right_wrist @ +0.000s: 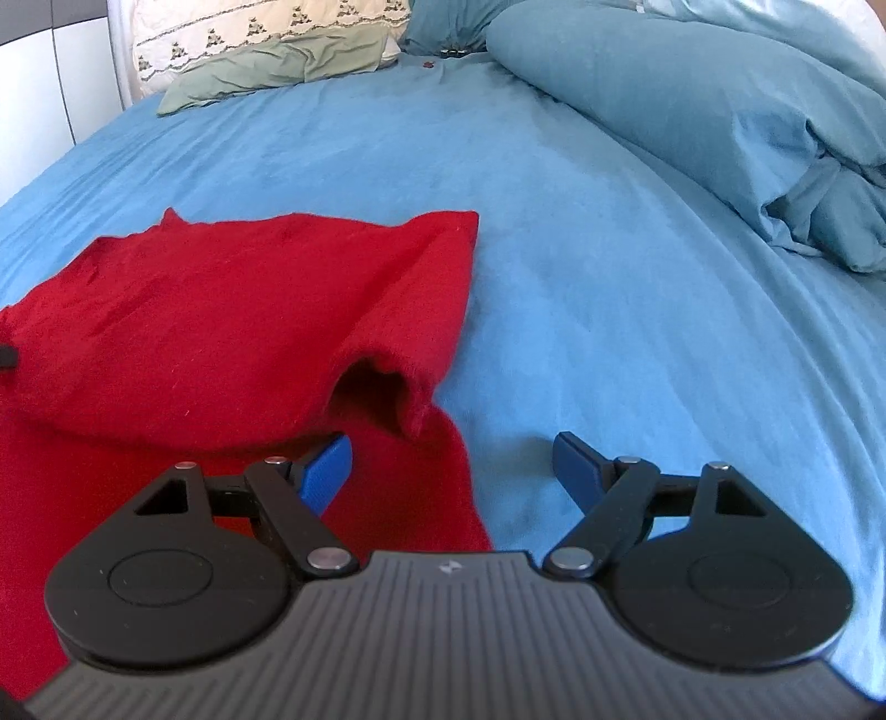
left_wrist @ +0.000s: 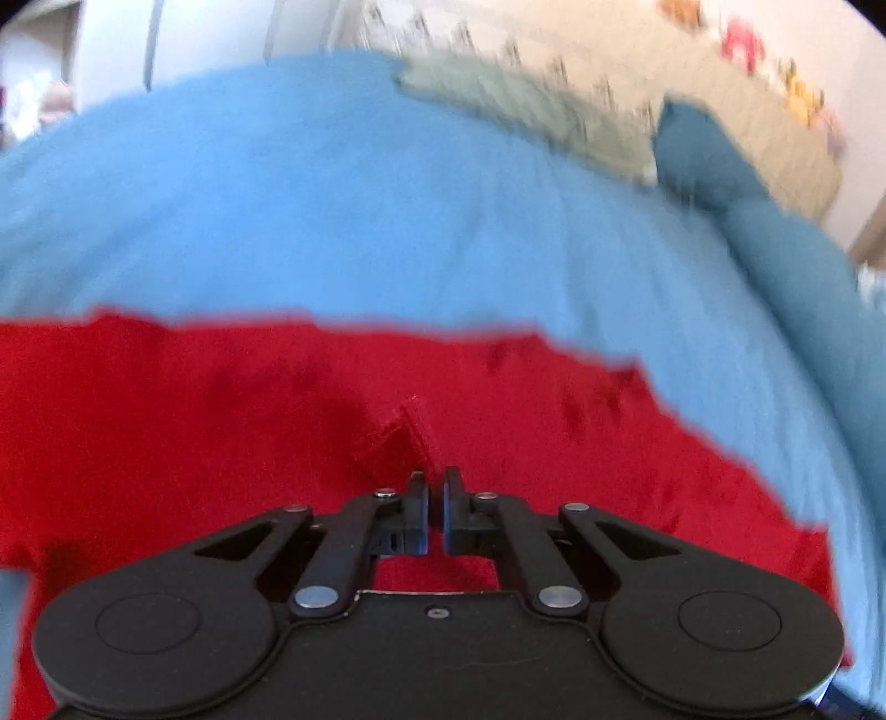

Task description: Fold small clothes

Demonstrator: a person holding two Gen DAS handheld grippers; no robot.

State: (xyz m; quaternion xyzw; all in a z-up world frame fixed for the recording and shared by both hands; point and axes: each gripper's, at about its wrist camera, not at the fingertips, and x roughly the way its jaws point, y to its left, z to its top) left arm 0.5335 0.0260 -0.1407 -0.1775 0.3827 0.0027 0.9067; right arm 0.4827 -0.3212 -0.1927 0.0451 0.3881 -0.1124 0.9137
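Note:
A red knit garment [right_wrist: 232, 315] lies on a blue bed sheet [right_wrist: 609, 277], partly folded over itself, with a sleeve opening [right_wrist: 376, 396] facing me in the right wrist view. My right gripper [right_wrist: 453, 459] is open and empty, low over the garment's right edge. In the left wrist view the red garment [left_wrist: 221, 421] fills the lower half. My left gripper [left_wrist: 435, 482] is shut on a raised pinch of its fabric [left_wrist: 415, 426]. That view is motion-blurred.
Pillows, one pale green [right_wrist: 277, 66] and one cream patterned [right_wrist: 249, 22], lie at the head of the bed. A bunched teal duvet [right_wrist: 720, 111] lies along the right side. A white wall [right_wrist: 33, 99] is at the left.

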